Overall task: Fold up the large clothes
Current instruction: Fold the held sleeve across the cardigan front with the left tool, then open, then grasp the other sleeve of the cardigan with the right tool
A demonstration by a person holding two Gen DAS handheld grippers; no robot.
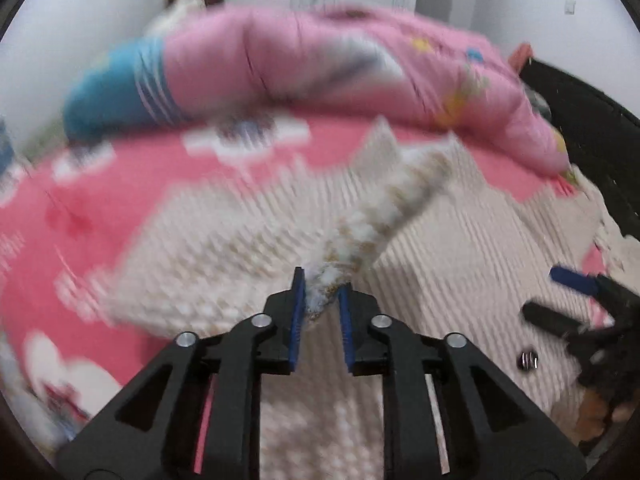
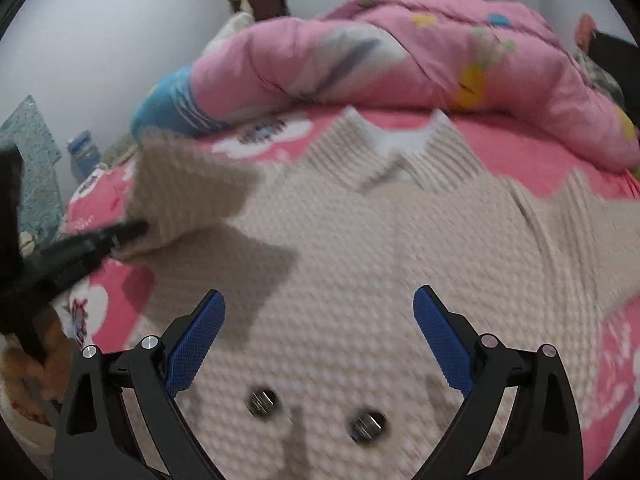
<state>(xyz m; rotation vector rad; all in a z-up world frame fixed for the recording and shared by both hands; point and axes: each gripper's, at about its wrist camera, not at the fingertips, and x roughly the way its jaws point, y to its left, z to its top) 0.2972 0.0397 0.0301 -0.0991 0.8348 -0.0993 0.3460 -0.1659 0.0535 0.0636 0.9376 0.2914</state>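
Observation:
A cream knit sweater (image 2: 360, 240) lies spread on the bed, collar toward the far side, with two metal buttons (image 2: 262, 400) near the front. My left gripper (image 1: 322, 300) is shut on the sweater's sleeve (image 1: 380, 216), which hangs lifted off the body of the garment. From the right wrist view the left gripper (image 2: 120, 236) holds that sleeve (image 2: 188, 184) up at the left. My right gripper (image 2: 320, 296) stands open above the sweater's lower front, nothing between its blue pads. It also shows at the right edge of the left wrist view, the right gripper (image 1: 560, 298).
The bed sheet (image 1: 100, 200) is pink with white flowers. A bunched pink quilt (image 2: 400, 52) with a blue end (image 2: 172, 96) lies along the far side. A blue bottle (image 2: 82, 152) stands beside the bed at left. A person's hand (image 2: 52, 360) grips the left tool.

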